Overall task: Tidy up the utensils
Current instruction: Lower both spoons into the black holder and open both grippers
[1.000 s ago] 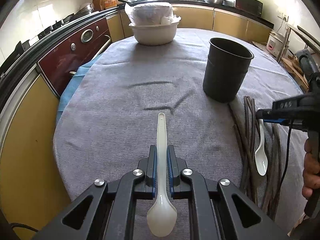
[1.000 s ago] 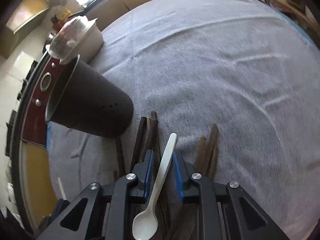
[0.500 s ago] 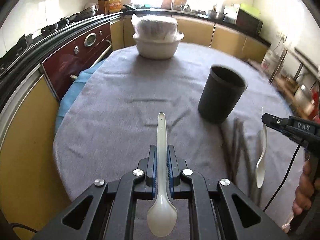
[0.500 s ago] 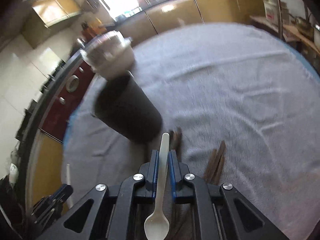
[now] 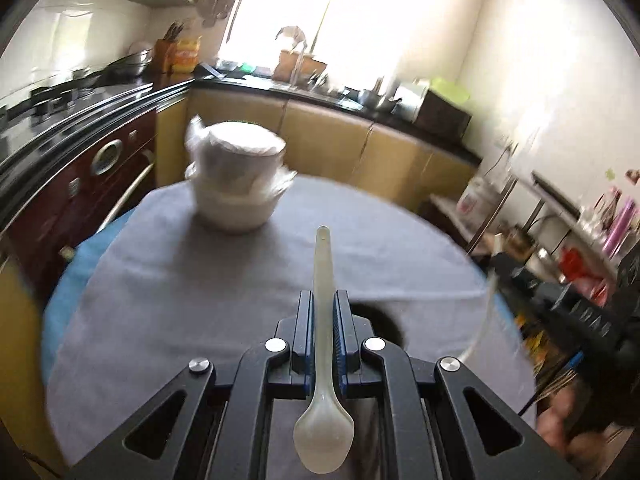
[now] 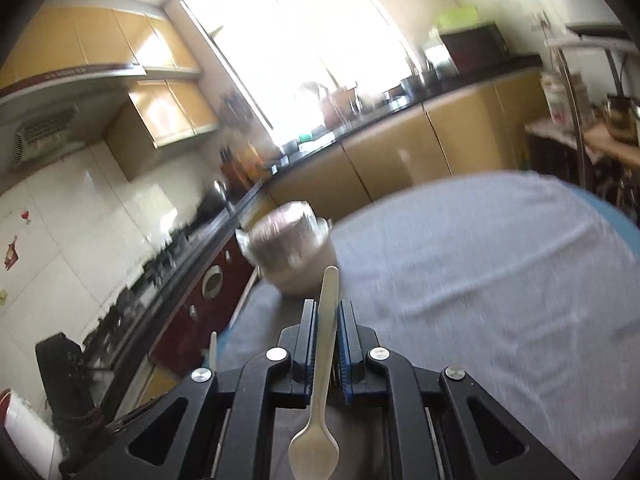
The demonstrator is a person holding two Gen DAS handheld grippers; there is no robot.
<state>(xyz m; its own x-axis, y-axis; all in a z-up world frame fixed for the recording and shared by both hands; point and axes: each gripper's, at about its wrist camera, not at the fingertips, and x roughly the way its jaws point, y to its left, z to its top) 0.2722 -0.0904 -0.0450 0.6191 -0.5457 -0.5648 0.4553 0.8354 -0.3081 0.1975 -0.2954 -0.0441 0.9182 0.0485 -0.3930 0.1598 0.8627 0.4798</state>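
My left gripper [image 5: 323, 300] is shut on a white plastic spoon [image 5: 323, 368], handle pointing forward and bowl toward the camera, held above the grey-clothed round table [image 5: 200, 280]. The black utensil cup [image 5: 380, 320] shows only as a dark rim just behind the left fingers. My right gripper [image 6: 327, 312] is shut on a second white spoon [image 6: 320, 380], also raised above the table. The right gripper also shows in the left wrist view [image 5: 560, 304] at the right, with its spoon blurred beside it. The chopsticks are out of view.
A white covered bowl [image 5: 236, 180] stands at the table's far side; it also shows in the right wrist view [image 6: 292, 252]. Yellow kitchen cabinets [image 5: 340, 136], a dark red oven [image 5: 92, 184] and a cluttered shelf [image 5: 580, 232] surround the table.
Both grippers have lifted and tilted upward with their spoons. The right gripper closed on its spoon and raised it off the chopsticks. The cup has dropped nearly out of both views.
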